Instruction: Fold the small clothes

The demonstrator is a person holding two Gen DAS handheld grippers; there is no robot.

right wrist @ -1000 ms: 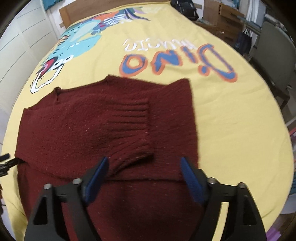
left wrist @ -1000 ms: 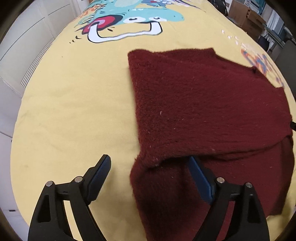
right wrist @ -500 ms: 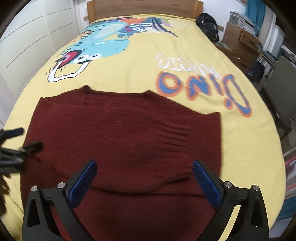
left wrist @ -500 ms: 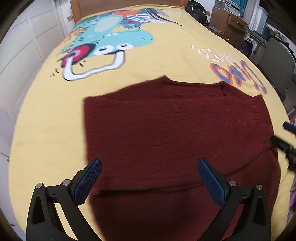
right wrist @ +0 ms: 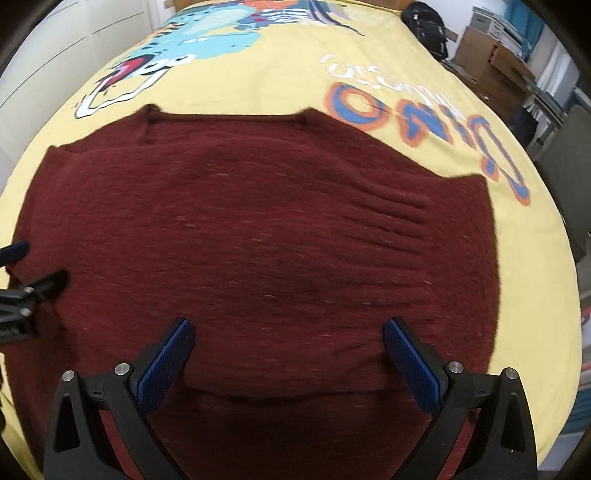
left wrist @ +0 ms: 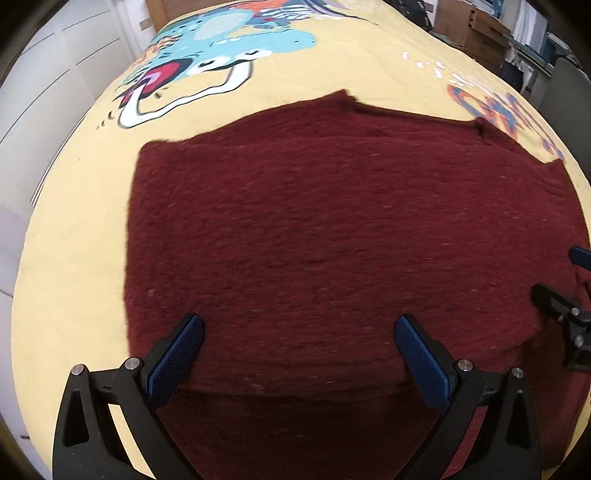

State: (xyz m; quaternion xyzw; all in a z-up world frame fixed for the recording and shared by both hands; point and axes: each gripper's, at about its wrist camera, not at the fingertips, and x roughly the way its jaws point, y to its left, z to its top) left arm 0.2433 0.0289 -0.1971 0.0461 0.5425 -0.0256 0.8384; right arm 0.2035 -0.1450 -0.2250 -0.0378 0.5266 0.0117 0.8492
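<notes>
**Hovering wide over a folded maroon sweater**

Hanging above the near part of the garment, the left gripper (left wrist: 297, 349) stood with its jaws spread wide and nothing between its blue pads (left wrist: 177, 356); the jaws had just been opening. The right gripper (right wrist: 282, 350) matched it, jaws likewise just opened to full spread, empty, angled steeply down at the cloth. Each gripper showed at the edge of the other's view, the two side by side over the same garment.

Beneath them lay the maroon knit sweater (left wrist: 332, 229), flat on the bed, its neckline at the far side. Both sleeves were folded in across the body; a ribbed cuff (right wrist: 399, 221) rested on the right part of the chest, and the edge of the folded layer ran crosswise just under the fingertips. The sweater rested on a yellow bedspread (right wrist: 280, 74) printed with a teal dinosaur (left wrist: 236, 40) and orange-and-blue lettering (right wrist: 424, 122). Cardboard boxes (right wrist: 495, 62) and a black bag (right wrist: 428, 26) stood beyond the bed on the right.
</notes>
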